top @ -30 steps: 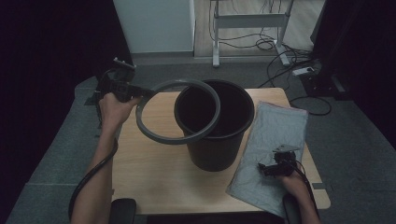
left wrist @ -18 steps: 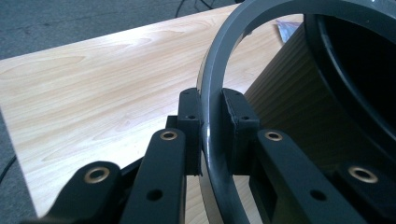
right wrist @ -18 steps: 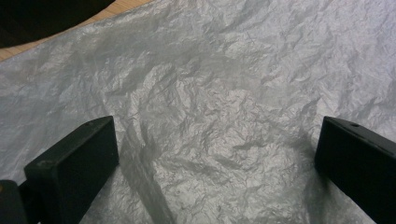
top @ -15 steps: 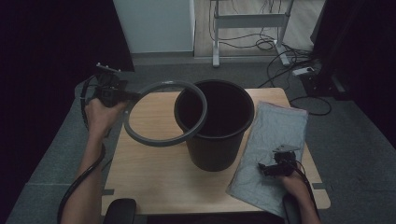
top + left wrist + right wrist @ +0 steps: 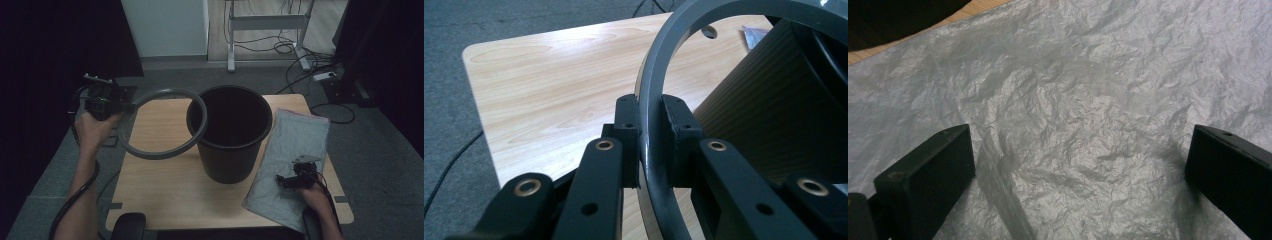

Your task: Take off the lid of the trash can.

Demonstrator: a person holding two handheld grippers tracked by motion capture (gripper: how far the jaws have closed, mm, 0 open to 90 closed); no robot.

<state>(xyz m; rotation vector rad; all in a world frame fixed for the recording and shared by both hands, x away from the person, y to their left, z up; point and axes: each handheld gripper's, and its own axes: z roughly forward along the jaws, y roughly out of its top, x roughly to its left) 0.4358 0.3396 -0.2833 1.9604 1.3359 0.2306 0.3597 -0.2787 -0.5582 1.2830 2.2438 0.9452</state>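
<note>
A grey plastic ring point(image 5: 159, 153) hangs tilted over the left part of the wooden table point(image 5: 165, 195). My left gripper point(image 5: 127, 105) is shut on its left edge, out past the table's left side. In the left gripper view the two pads clamp the ring's band point(image 5: 656, 75) at my left gripper point(image 5: 651, 120). The ring's right edge reaches the left rim of the black bucket point(image 5: 230, 150), which stands upright mid-table. A crumpled grey plastic bag point(image 5: 295, 135) lies flat at the right. My right gripper point(image 5: 282, 181) rests low over its near end, open, with the bag point(image 5: 1073, 115) spread between the jaws of my right gripper point(image 5: 1078, 165).
Behind the table stand a white cabinet point(image 5: 165, 25) and a metal desk frame point(image 5: 265, 22), with cables and a power strip point(image 5: 325, 76) on the grey floor. Dark curtains close off both sides. A black rounded object point(image 5: 127, 222) sits at the table's front left edge.
My left hand has carried the ring leftward, off the bucket's opening to its left rim. The right hand has stayed put on the bag.
</note>
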